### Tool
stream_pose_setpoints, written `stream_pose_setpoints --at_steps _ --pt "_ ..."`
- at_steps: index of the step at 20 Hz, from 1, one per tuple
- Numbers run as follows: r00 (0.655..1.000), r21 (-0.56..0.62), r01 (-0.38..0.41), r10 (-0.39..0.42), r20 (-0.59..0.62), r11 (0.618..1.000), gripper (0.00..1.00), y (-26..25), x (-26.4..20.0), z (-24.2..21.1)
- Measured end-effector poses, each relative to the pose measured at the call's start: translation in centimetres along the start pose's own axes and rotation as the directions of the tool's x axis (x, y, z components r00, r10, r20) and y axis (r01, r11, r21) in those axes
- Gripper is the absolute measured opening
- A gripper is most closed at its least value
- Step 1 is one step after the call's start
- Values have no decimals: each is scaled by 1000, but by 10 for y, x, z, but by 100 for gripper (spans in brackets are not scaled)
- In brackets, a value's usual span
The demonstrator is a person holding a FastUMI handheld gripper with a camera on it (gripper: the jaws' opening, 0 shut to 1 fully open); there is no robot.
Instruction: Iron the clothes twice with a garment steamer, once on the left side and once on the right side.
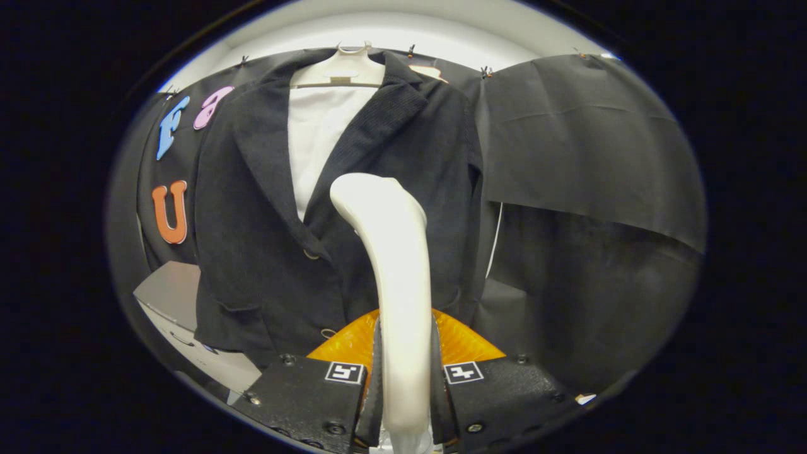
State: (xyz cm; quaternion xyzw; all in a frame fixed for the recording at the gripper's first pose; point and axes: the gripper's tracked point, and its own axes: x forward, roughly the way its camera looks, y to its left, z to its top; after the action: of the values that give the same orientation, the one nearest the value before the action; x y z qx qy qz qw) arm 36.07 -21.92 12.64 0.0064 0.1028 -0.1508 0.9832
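A dark blazer (265,208) hangs on a white hanger (340,66) against the booth's black wall, with a white lining or shirt (315,132) showing between its lapels. My gripper (405,384) is shut on the white handle of the garment steamer (397,265), both fingers pressing its sides. The steamer stands upright from between the fingers, and its rounded head sits in front of the blazer's middle, near the right-hand front panel. Behind the handle's base an orange part of the steamer (463,343) shows. Whether the head touches the cloth cannot be told.
A grey-white box or cabinet (173,296) stands low beside the blazer's hem, on the side of the coloured letters. A loose black cloth panel (586,145) hangs on the other side of the blazer.
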Motion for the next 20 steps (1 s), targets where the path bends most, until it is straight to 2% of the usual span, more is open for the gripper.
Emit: stream_pose_setpoints --at_steps 20 --pt "992 -74 34 -43 -119 997 33 -3 5 -113"
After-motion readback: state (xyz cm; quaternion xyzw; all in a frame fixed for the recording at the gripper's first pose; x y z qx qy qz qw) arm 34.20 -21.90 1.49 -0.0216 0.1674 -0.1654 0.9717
